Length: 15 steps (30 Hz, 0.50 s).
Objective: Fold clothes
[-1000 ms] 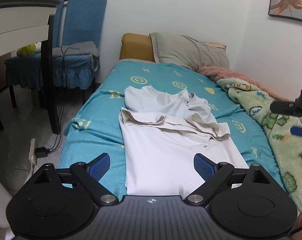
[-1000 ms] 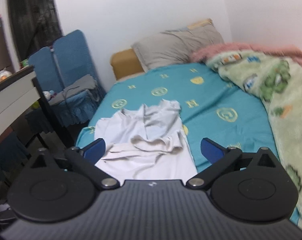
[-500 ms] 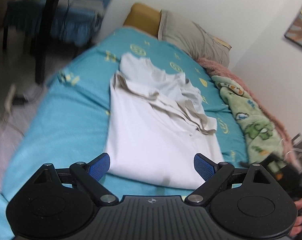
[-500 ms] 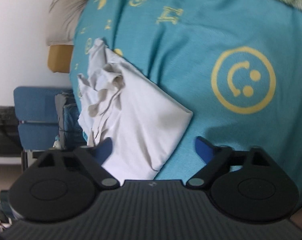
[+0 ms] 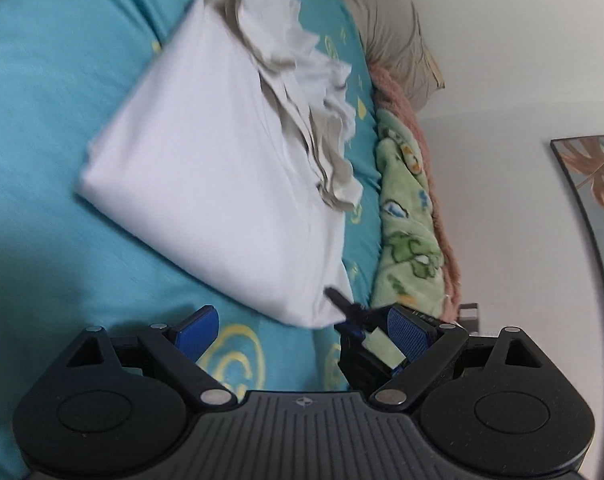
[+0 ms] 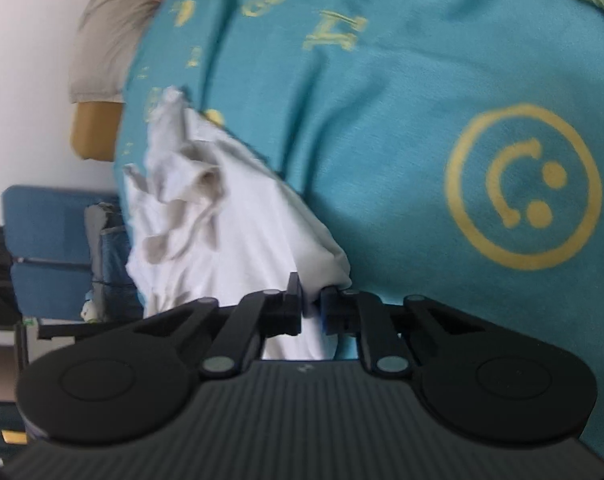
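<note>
A bed with a teal sheet (image 5: 33, 92) printed with yellow smiley faces fills both views, with a beige pillow (image 5: 394, 36) at its far end and a green cartoon blanket (image 5: 406, 216) along its right side. On the sheet lies the white garment (image 5: 205, 168), partly folded into a smooth slab whose long axis runs from the near edge toward the pillow; its far end is a rumpled bunch of sleeves and hems. The right gripper (image 6: 310, 312) has its jaws pinched together on the garment's near right corner, cloth visibly caught between the pads and pulled up into a small peak. The left gripper (image 5: 302, 330) hangs with jaws spread wide and empty, just short of the near hem, and through its gap the right gripper's black tip shows at that same corner. The free near left corner lies ahead and to the left of the left gripper, which is plainly the nearer one to it. Taking that corner would probably let both grippers carry the near hem toward the pillow end.
</note>
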Motion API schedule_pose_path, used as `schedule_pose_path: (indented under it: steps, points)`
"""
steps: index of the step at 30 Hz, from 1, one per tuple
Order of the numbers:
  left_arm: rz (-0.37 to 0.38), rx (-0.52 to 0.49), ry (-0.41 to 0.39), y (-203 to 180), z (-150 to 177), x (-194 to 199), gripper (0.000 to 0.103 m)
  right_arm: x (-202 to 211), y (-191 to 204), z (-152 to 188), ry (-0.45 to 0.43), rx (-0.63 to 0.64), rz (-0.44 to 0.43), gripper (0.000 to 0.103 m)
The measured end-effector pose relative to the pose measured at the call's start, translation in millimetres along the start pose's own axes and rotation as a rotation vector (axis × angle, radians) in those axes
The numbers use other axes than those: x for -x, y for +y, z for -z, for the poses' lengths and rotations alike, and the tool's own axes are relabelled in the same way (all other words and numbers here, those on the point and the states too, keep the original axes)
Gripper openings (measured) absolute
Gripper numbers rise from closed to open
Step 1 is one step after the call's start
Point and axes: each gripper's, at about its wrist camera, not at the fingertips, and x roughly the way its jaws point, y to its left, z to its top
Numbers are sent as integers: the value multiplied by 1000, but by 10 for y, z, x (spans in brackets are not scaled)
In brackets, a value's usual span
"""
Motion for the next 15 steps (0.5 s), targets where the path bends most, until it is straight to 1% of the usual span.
schedule_pose_path:
  steps: [3, 4, 5, 6, 7, 9, 10, 12, 13, 15]
  points:
    - [35, 27, 54, -6, 27, -303, 92, 142, 116, 2, -24, 20, -95, 8]
    - [23, 23, 45, -10, 23, -377, 92, 180, 153, -7, -34, 32, -118, 8]
    - [1, 14, 22, -14, 13, -431, 92, 202, 188, -24, -47, 44, -133, 8]
    - [-20, 5, -1, -17, 4, -486, 86, 233, 201, -42, -62, 51, -140, 8]
    - [-32, 2, -33, -12, -11, -490, 82, 264, 199, -62, -75, 54, -145, 8]
    - [-35, 7, -111, 15, -51, -409, 77, 308, 152, -92, -88, 49, -148, 8]
    - [-37, 9, -150, 28, -72, -368, 75, 309, 128, -107, -87, 42, -149, 8]
    - [-23, 36, -223, 80, -94, -233, 67, 309, 84, -124, -82, 29, -149, 8]
    - [-25, 48, -257, 108, -94, -165, 65, 306, 82, -129, -82, 26, -150, 8]
    - [-32, 86, -301, 181, -74, -70, 50, 299, 109, -135, -87, 31, -150, 8]
